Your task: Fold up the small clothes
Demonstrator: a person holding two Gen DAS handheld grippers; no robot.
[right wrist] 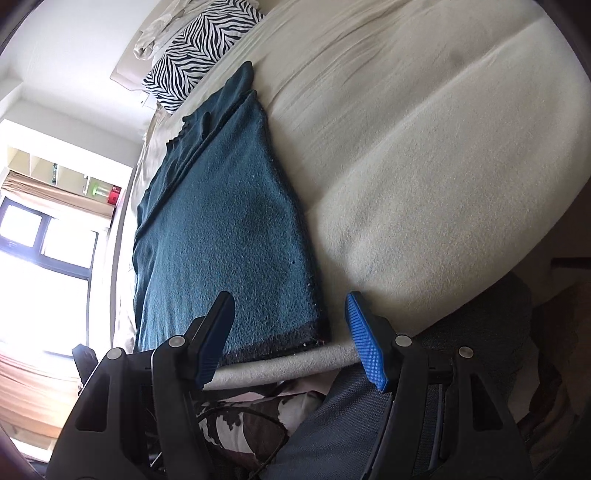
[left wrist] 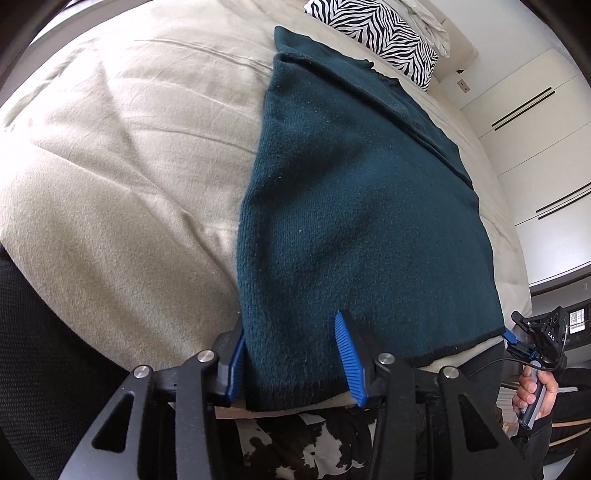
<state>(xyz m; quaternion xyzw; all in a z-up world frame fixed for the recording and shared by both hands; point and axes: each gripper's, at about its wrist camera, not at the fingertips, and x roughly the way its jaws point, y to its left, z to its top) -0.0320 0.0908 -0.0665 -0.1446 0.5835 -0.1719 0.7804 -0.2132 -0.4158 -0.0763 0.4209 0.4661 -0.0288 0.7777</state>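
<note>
A dark teal knitted sweater [left wrist: 351, 203] lies flat on the beige bed [left wrist: 129, 166], folded into a long strip with its black hem at the near edge. My left gripper [left wrist: 291, 365] straddles the hem's left corner. Its left pad sits at the sweater's side edge, its right pad rests over the knit, and the jaws stand apart. In the right wrist view the sweater [right wrist: 221, 229] reaches to the bed's near edge. My right gripper [right wrist: 291, 343] is open around the hem's right corner. The left wrist view also shows the right gripper [left wrist: 517, 332], with a hand [left wrist: 535, 391] on its handle.
A zebra-striped pillow [left wrist: 384, 33] lies at the head of the bed, with crumpled white cloth [right wrist: 155, 26] behind it. White wardrobe doors [left wrist: 535, 129] stand along one side, a bright window [right wrist: 37, 258] beyond. A brown-and-white patterned rug [left wrist: 295, 443] lies below the bed edge.
</note>
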